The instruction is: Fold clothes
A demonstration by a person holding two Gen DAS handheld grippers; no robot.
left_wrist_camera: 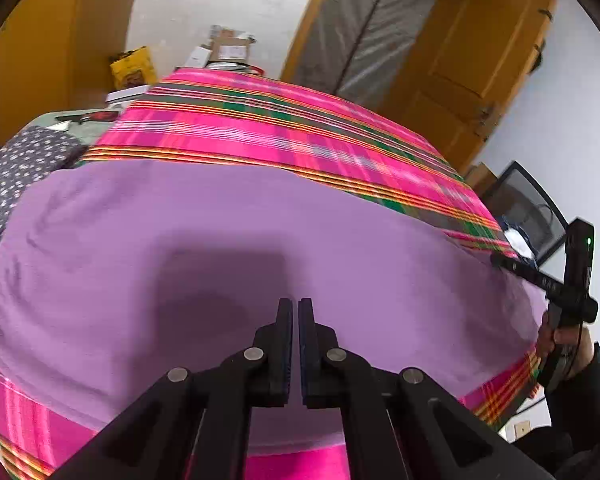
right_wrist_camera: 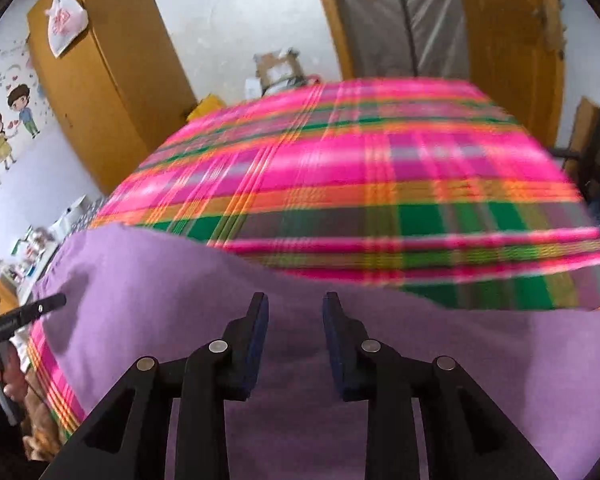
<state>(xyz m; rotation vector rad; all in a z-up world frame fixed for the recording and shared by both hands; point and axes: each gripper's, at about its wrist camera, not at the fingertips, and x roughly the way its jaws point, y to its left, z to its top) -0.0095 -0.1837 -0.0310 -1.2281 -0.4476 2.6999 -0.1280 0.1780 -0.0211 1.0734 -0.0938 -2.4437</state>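
Note:
A purple garment (left_wrist_camera: 236,232) lies spread flat on a bed covered by a pink, green and orange plaid sheet (left_wrist_camera: 260,120). My left gripper (left_wrist_camera: 295,304) hovers just above the garment's middle with its jaws shut and nothing between them. My right gripper (right_wrist_camera: 295,300) is open and empty above the same purple garment (right_wrist_camera: 380,320), near its far edge. The right gripper also shows in the left wrist view (left_wrist_camera: 500,260) at the garment's right edge. The left gripper shows in the right wrist view (right_wrist_camera: 56,302) at the garment's left edge.
A dark dotted cloth (left_wrist_camera: 24,168) lies at the bed's left side. Boxes and a yellow bag (left_wrist_camera: 134,66) stand behind the bed by the white wall. A wooden wardrobe (right_wrist_camera: 100,72), a wooden door (left_wrist_camera: 472,64) and a black chair (left_wrist_camera: 528,208) surround the bed.

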